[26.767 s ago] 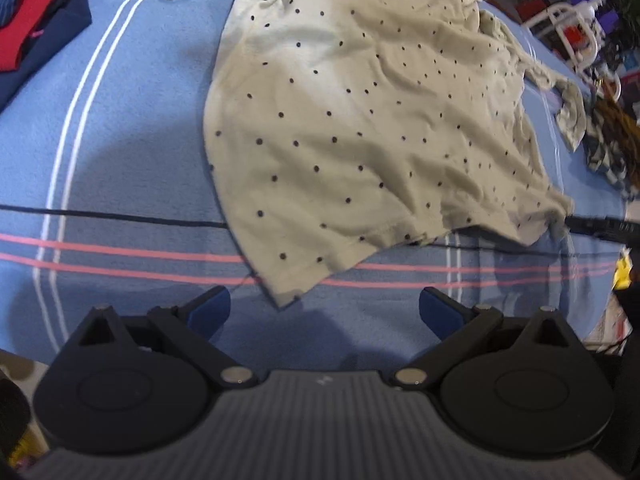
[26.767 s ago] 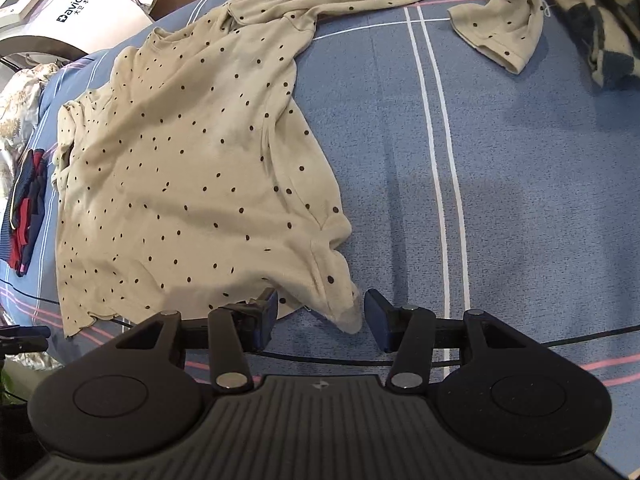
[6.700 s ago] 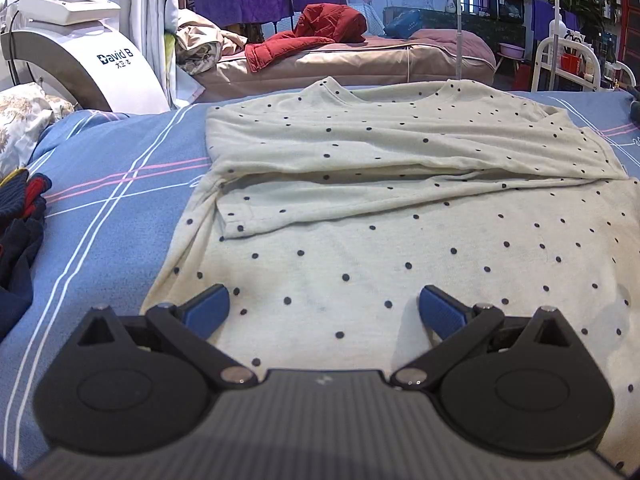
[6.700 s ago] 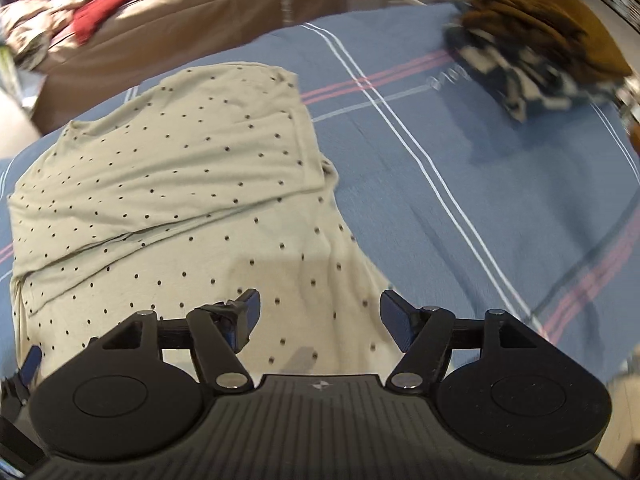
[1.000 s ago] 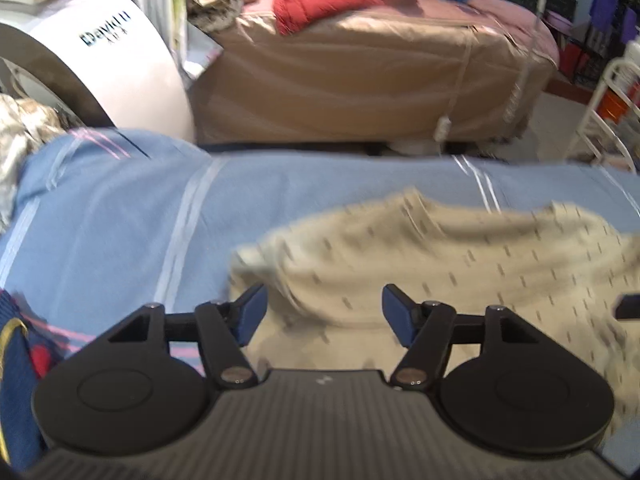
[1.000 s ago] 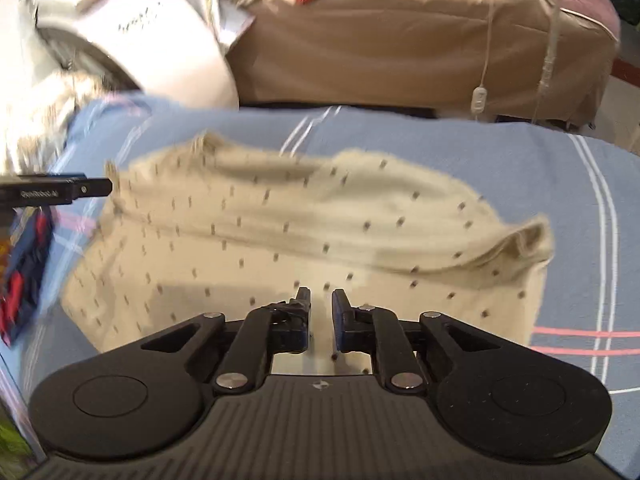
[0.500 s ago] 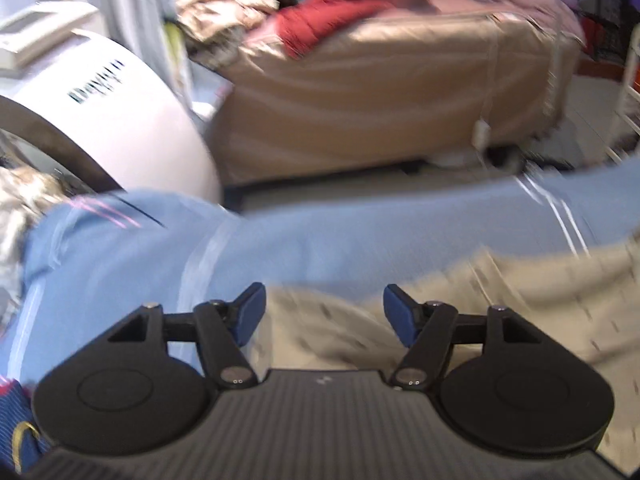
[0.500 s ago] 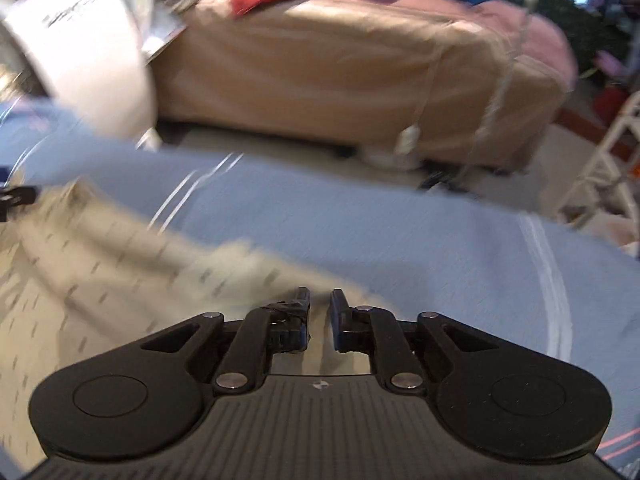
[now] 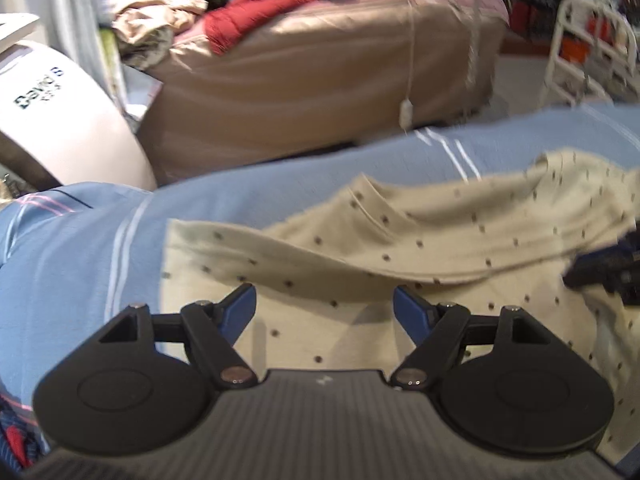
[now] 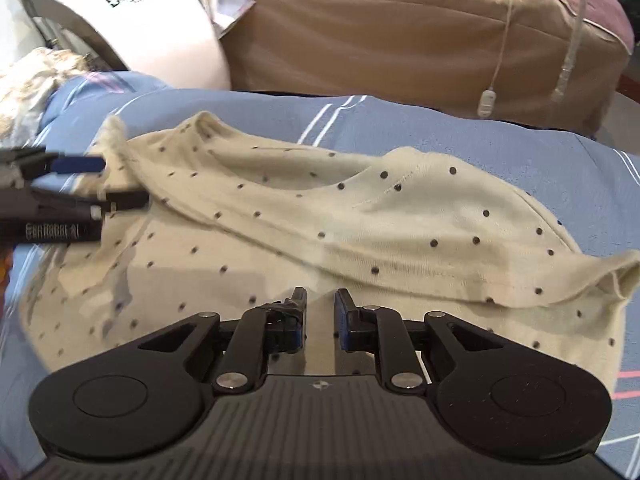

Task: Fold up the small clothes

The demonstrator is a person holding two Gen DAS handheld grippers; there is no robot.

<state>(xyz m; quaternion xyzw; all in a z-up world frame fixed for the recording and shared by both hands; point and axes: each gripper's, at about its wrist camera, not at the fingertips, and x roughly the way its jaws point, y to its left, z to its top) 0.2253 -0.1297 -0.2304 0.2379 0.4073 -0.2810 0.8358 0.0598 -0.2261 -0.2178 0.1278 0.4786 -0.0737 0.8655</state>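
Observation:
A cream shirt with dark dots (image 9: 400, 240) lies folded over on the blue striped bedspread (image 9: 72, 248); its far part is doubled back toward me. My left gripper (image 9: 324, 308) is open and empty, low over the shirt's left part. My right gripper (image 10: 320, 316) hovers over the shirt (image 10: 360, 216) with its jaws a narrow gap apart and nothing between them. The left gripper also shows at the left edge of the right wrist view (image 10: 80, 184), open beside the shirt's left corner.
A brown covered bed (image 9: 320, 72) with red clothes (image 9: 272, 4) stands beyond the bedspread. A white machine (image 9: 60, 120) stands at the far left. A dark blue and red garment (image 9: 12, 440) lies at the near left. A white rack (image 9: 580, 48) stands at the far right.
Both grippers have pulled back and tipped down, so the shirt fills the views again. The right jaws have parted slightly. The shirt's far part now lies folded over.

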